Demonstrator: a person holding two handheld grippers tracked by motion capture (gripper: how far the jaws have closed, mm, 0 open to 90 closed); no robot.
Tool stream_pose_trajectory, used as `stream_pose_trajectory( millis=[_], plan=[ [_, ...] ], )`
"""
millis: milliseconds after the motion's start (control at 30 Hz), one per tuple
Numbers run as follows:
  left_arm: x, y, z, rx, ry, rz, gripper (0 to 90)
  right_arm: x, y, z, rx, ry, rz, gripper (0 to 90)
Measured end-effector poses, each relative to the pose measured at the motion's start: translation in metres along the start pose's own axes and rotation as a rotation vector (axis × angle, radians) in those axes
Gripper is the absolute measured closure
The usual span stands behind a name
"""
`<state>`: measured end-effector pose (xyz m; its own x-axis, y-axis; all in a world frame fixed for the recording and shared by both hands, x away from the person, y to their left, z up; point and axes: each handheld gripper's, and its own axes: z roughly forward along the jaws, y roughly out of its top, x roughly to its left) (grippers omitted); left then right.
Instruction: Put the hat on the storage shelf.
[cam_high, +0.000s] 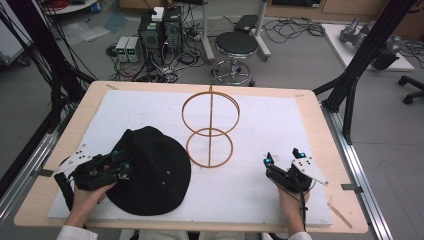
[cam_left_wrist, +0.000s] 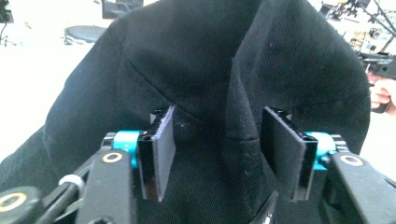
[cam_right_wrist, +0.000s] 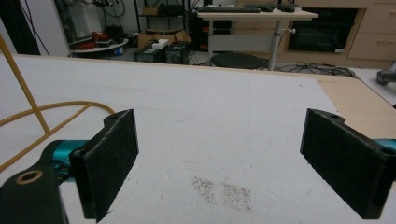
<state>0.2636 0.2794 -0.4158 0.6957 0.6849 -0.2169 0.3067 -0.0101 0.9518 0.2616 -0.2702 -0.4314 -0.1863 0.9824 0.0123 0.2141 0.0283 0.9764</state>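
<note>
Left gripper (cam_high: 125, 162) lower left of frame, released, jaws straddling fold of black hat (cam_high: 155, 172). Right gripper (cam_high: 282, 159) lower right, released, above counter (cam_high: 320, 120).

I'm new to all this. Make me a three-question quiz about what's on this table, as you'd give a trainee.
1. True or false: the right gripper holds the hat.
2. Which thing do the left gripper's fingers stand either side of? A. a fold of the hat; B. the wire stand; C. a cable.
3. Fill in: the wire stand has two ____, one above the other, joined by an upright rod.

Key
1. False: its fingers are wide apart over the bare white mat.
2. A. The fingers are open, with the black cloth between them.
3. Rings.
</note>
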Motion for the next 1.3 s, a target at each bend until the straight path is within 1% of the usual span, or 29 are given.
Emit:
stream_pose_trajectory(
  millis=[67, 100, 200, 267, 300, 333, 367, 500, 700, 867, 1000, 1100, 1200, 1267, 1300],
  plan=[
    [-0.0006, -0.0003, 0.0013, 0.019, 0.024, 0.004, 51.6, 0.0001, -0.0001, 0.0000, 0.001, 0.001, 0.002, 10.5],
    [-0.0005, -0.0005, 0.0014, 0.022, 0.025, 0.000, 52.4, 0.0002, -0.0001, -0.0001, 0.002, 0.002, 0.004, 10.5],
    [-0.0013, -0.0009, 0.0014, 0.025, 0.007, -0.010, 60.2, 0.0000, -0.0002, 0.0002, 0.003, 0.006, 0.003, 10.5],
    [-0.0027, -0.0008, 0.0020, 0.025, -0.009, 0.000, 68.5, 0.0002, -0.0003, 0.0004, 0.006, 0.007, 0.004, 10.5],
    [-0.0036, -0.0009, 0.0023, 0.027, -0.024, 0.005, 80.0, 0.0003, -0.0005, 0.0004, 0.009, 0.010, 0.003, 10.5],
    [-0.0051, -0.0010, 0.0027, 0.030, -0.023, 0.011, 80.0, 0.0005, -0.0006, 0.0007, 0.009, 0.009, 0.003, 10.5],
    [-0.0060, -0.0010, 0.0030, 0.035, -0.016, 0.016, 84.0, 0.0010, -0.0008, 0.0012, 0.011, 0.009, 0.003, 10.5],
    [-0.0052, -0.0013, 0.0007, 0.030, -0.022, 0.017, 85.9, 0.0010, -0.0008, 0.0015, 0.011, 0.012, 0.001, 10.5],
    [-0.0071, -0.0024, 0.0012, 0.013, 0.003, 0.024, 86.3, 0.0006, -0.0008, 0.0019, 0.012, 0.015, -0.005, 10.5],
    [-0.0049, -0.0026, -0.0005, 0.001, -0.009, 0.018, 86.3, 0.0007, -0.0008, 0.0016, 0.013, 0.014, -0.004, 10.5],
    [-0.0055, -0.0015, -0.0027, -0.009, -0.004, 0.024, 86.3, 0.0010, -0.0007, 0.0012, 0.009, 0.011, 0.001, 10.5],
    [-0.0066, -0.0007, -0.0039, -0.026, 0.008, 0.027, 86.3, 0.0004, -0.0007, 0.0013, 0.007, 0.008, -0.003, 10.5],
    [-0.0072, -0.0001, -0.0042, -0.037, 0.004, 0.026, 86.3, 0.0009, -0.0007, 0.0007, 0.010, 0.008, 0.002, 10.5],
    [-0.0077, 0.0008, -0.0048, -0.039, 0.004, 0.029, 86.3, 0.0013, -0.0001, 0.0000, 0.002, 0.002, -0.014, 10.5],
    [-0.0081, 0.0015, -0.0049, -0.044, 0.004, 0.029, 86.3, 0.0015, 0.0002, -0.0001, 0.000, 0.001, -0.014, 10.5]
  ],
)
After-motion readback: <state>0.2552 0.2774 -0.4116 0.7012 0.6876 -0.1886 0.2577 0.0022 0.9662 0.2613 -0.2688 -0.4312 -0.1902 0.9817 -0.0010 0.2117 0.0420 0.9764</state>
